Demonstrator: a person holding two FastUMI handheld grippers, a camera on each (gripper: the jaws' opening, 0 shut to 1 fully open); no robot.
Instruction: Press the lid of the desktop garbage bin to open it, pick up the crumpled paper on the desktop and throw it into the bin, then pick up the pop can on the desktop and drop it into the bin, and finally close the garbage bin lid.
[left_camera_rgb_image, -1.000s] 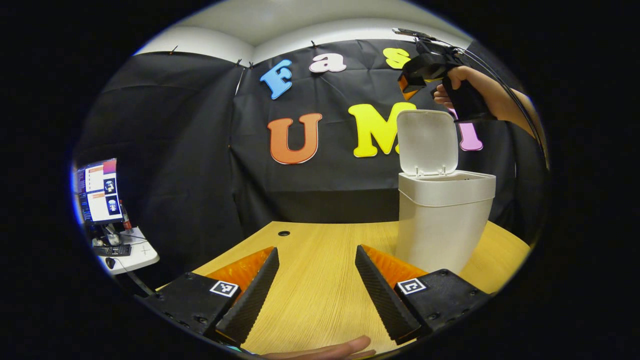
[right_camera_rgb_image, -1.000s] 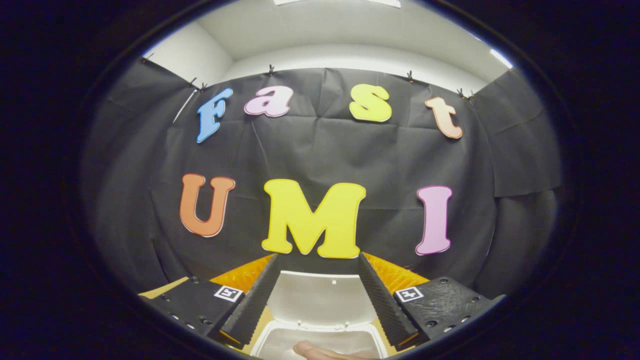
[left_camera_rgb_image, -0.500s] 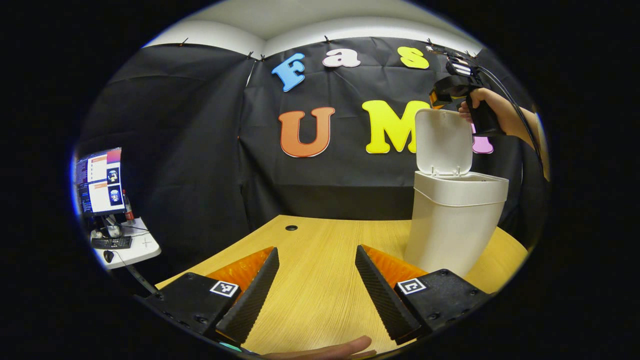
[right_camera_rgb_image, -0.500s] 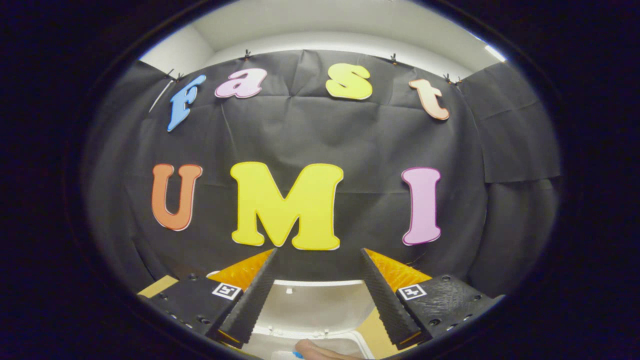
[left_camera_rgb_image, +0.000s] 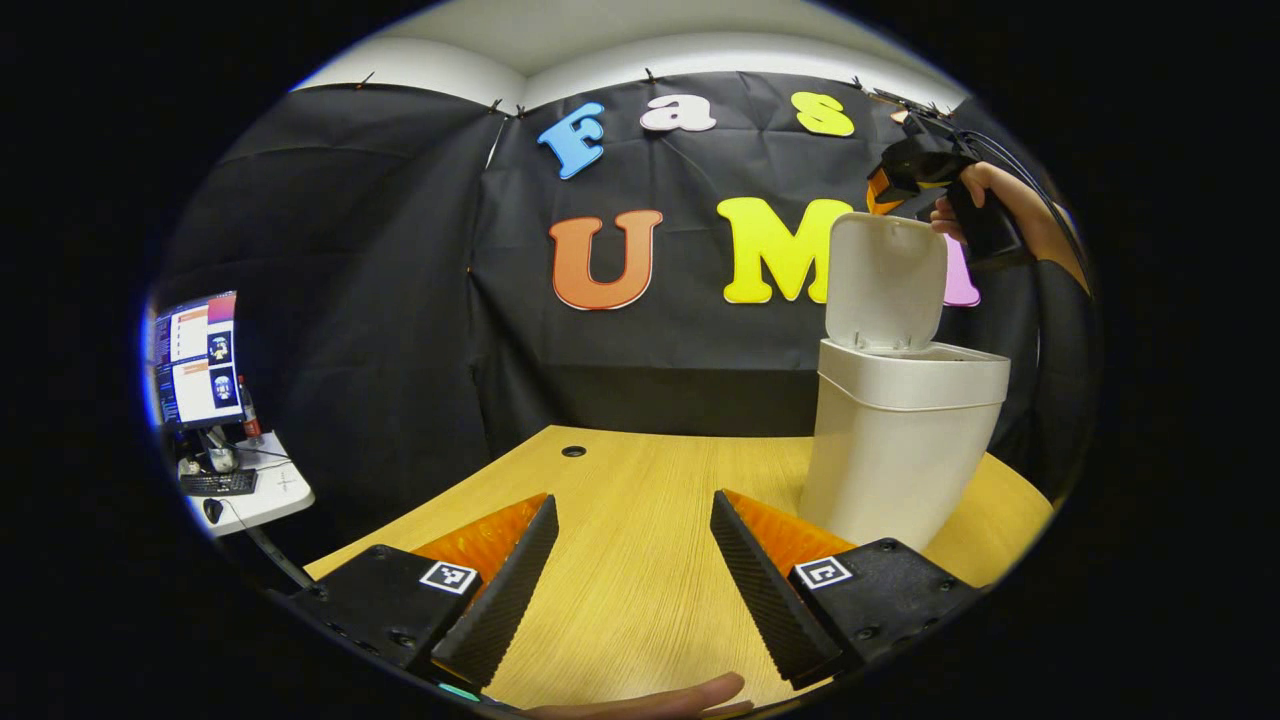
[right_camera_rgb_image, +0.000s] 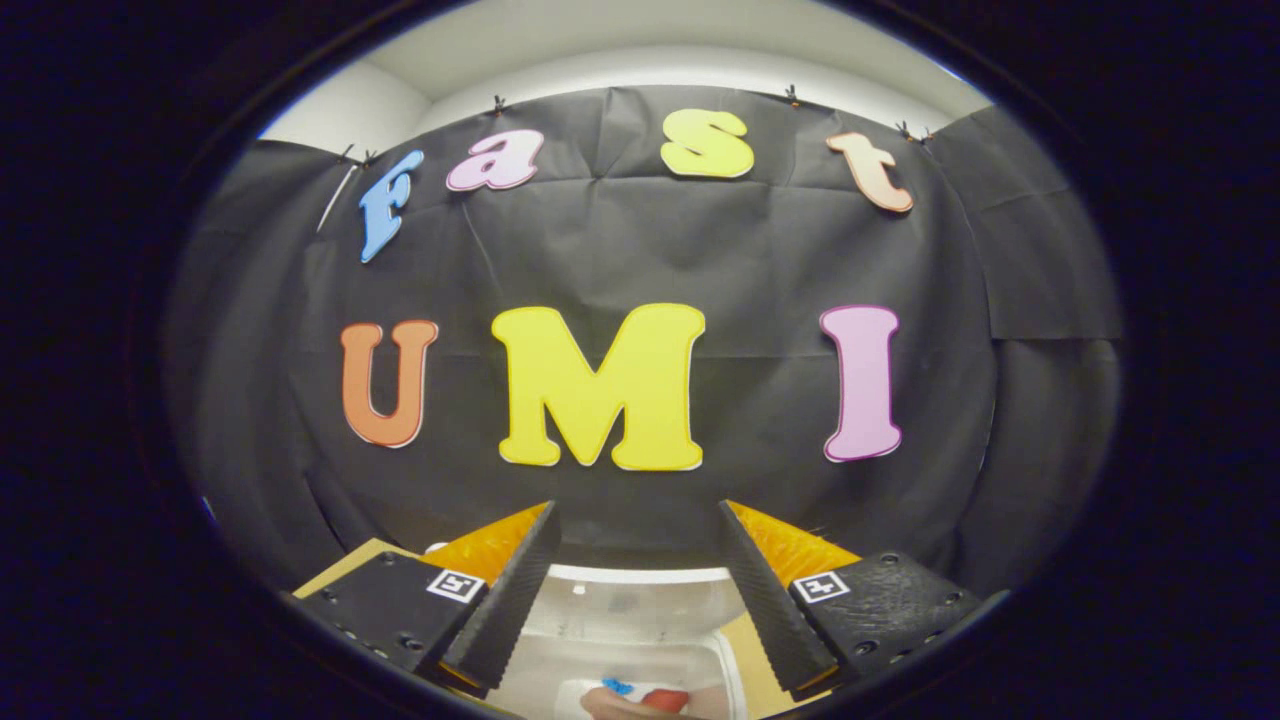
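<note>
The white garbage bin (left_camera_rgb_image: 900, 450) stands on the wooden table (left_camera_rgb_image: 620, 590) to the right, its lid (left_camera_rgb_image: 885, 280) tipped up and open. My left gripper (left_camera_rgb_image: 633, 500) hovers low over the table, left of the bin, open with nothing between its fingers. A hand holds my right gripper (left_camera_rgb_image: 895, 175) above and behind the lid. In the right gripper view, my right gripper (right_camera_rgb_image: 639, 510) is open and empty over the bin's lid (right_camera_rgb_image: 640, 600). Something red and blue (right_camera_rgb_image: 650, 694) lies inside the bin's mouth below.
A monitor (left_camera_rgb_image: 197, 358) and a small white side table with a keyboard (left_camera_rgb_image: 250, 490) sit off to the left, beyond the table's edge. A cable hole (left_camera_rgb_image: 573, 451) marks the table's far side. A fingertip (left_camera_rgb_image: 660, 698) shows at the bottom edge.
The right gripper has shifted right and settled higher behind the lid. A red and blue thing has come into sight inside the bin. The left gripper stays open and has barely moved.
</note>
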